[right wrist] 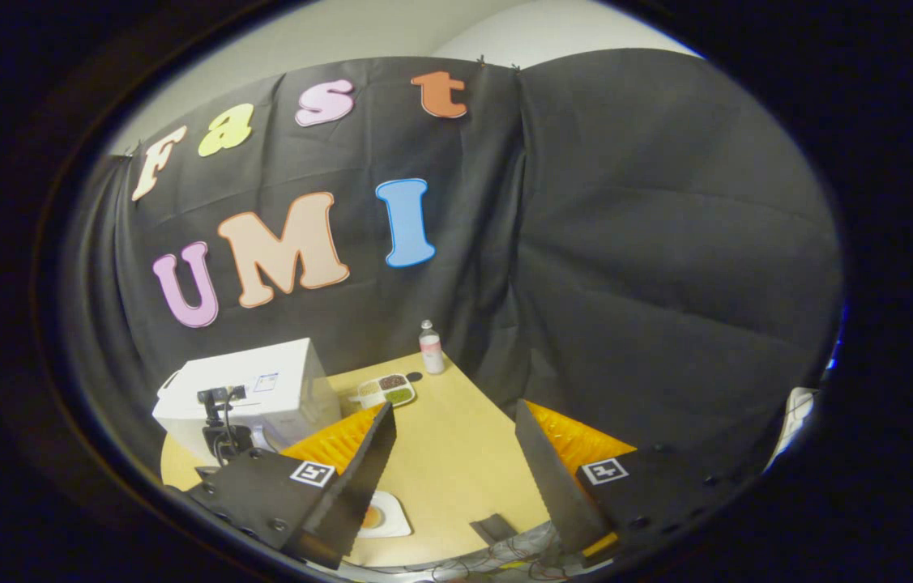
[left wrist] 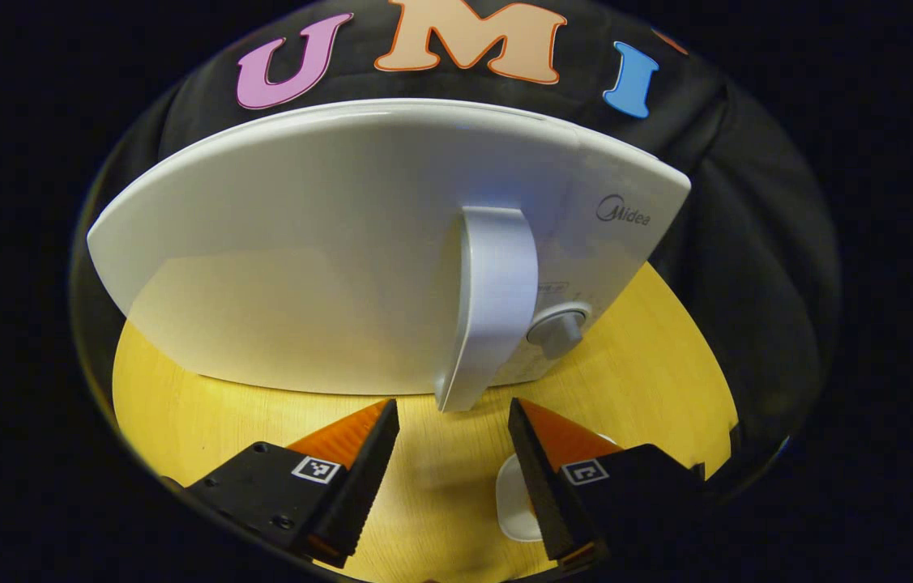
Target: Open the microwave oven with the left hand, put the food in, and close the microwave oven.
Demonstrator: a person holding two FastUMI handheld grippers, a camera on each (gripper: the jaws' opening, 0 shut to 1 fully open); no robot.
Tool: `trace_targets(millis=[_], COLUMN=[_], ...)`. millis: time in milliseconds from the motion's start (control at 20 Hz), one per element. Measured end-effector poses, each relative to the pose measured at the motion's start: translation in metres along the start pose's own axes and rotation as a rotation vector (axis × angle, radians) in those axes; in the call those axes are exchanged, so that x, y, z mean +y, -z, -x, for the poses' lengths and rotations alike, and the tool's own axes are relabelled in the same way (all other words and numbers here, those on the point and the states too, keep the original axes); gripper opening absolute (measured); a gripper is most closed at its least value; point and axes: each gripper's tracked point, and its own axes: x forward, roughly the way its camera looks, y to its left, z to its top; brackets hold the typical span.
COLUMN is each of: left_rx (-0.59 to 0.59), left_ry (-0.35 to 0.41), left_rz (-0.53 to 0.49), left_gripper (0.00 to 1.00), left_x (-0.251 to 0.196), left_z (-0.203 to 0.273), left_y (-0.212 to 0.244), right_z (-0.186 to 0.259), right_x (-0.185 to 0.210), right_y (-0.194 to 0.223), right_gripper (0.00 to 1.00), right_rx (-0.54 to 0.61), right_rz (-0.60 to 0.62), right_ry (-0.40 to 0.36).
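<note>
The white microwave (left wrist: 326,267) stands close ahead in the left gripper view, its door shut. Its tall handle (left wrist: 492,300) sits just above and slightly right of my left gripper (left wrist: 453,402), which is open and touching nothing. A grey knob (left wrist: 557,332) lies right of the handle. A white plate (left wrist: 514,502) peeks out behind the right finger. In the right gripper view the microwave (right wrist: 262,385) is at the left of the wooden table (right wrist: 456,453), with the left gripper (right wrist: 217,425) in front of it. The white plate with orange food (right wrist: 381,516) lies near the front edge. My right gripper (right wrist: 454,405) hangs open above the table.
A compartment tray of food (right wrist: 388,391) and a small bottle (right wrist: 430,348) stand at the table's far corner. A dark flat object (right wrist: 497,528) lies at the near edge. Black cloth walls close in the table on the far sides.
</note>
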Motion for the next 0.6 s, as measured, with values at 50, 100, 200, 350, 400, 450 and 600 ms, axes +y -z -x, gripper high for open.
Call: trace_targets(millis=[50,100,200,350,400,450,600], left_rx=[-0.002,-0.008,-0.028,-0.052,-0.041,-0.036,-0.018], left_ry=[-0.006,-0.012,-0.017,-0.043,-0.051,-0.059,-0.081], left_rz=[-0.01,-0.017,-0.021,-0.023,-0.017,-0.011,0.015], left_gripper=[0.82,0.81,0.77,0.64,0.58,0.52,0.29], left_x=[-0.001,-0.001,-0.004,-0.004,-0.004,-0.003,-0.002], left_z=[-0.002,-0.003,-0.004,-0.009,-0.01,-0.011,-0.014], left_y=[-0.003,-0.006,-0.014,-0.027,-0.027,-0.027,-0.026], right_z=[-0.002,-0.004,-0.008,-0.013,-0.015,-0.016,-0.019], right_x=[0.001,0.001,0.003,0.009,0.011,0.011,0.013], right_y=[0.0,0.001,0.004,0.008,0.008,0.009,0.009], right_gripper=[0.94,0.94,0.94,0.92,0.92,0.92,0.92], right_rx=[0.001,0.004,0.014,0.032,0.035,0.037,0.04], right_rz=[0.004,0.009,0.017,0.022,0.022,0.021,0.022], right_ry=[-0.005,-0.011,-0.027,-0.058,-0.068,-0.077,-0.101])
